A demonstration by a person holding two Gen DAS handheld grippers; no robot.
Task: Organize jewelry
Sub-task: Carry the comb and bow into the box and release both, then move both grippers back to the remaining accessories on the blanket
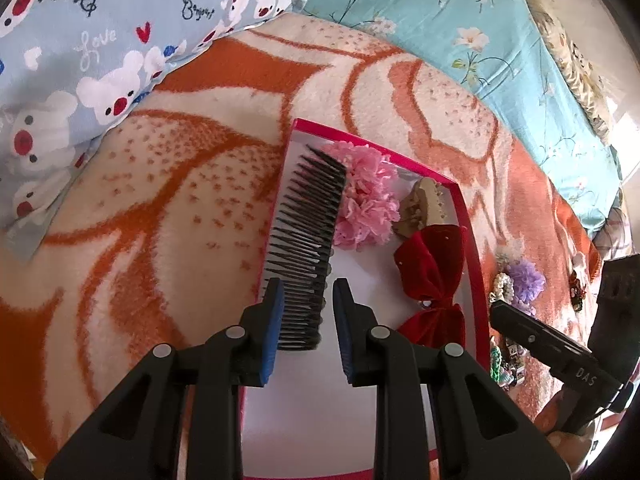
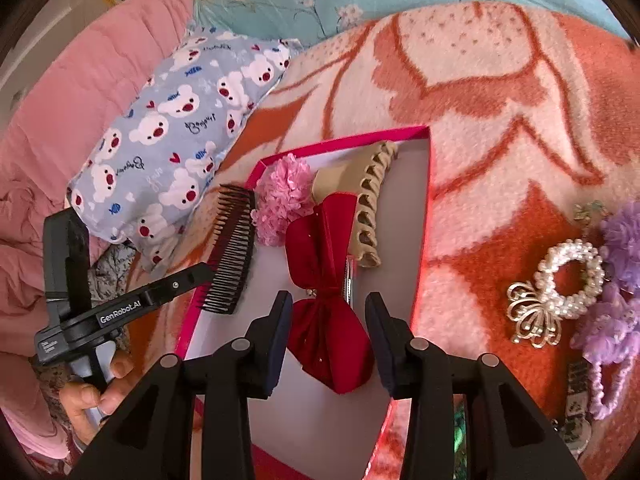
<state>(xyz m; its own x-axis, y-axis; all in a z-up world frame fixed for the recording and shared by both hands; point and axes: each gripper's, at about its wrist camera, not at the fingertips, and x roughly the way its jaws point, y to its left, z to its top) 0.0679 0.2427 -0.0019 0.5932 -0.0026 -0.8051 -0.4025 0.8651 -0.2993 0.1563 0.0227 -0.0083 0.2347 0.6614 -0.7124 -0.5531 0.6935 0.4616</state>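
Note:
A pink-rimmed tray (image 1: 466,216) (image 2: 427,184) lies on the orange blanket. In it are a black comb (image 1: 308,240) (image 2: 234,248), a pink scrunchie (image 1: 366,196) (image 2: 282,196), a beige claw clip (image 1: 420,204) (image 2: 366,204) and a red velvet bow (image 1: 434,268) (image 2: 328,296). My left gripper (image 1: 308,312) is open, its jaws either side of the comb's near end, apart from it. My right gripper (image 2: 328,328) is open over the bow's near lobe, empty.
Right of the tray on the blanket lie a pearl scrunchie (image 2: 570,276), a gold brooch (image 2: 534,316), a purple scrunchie (image 2: 616,320) (image 1: 524,280) and a watch (image 2: 576,408). A bear-print pillow (image 1: 80,60) (image 2: 176,136) lies at the left.

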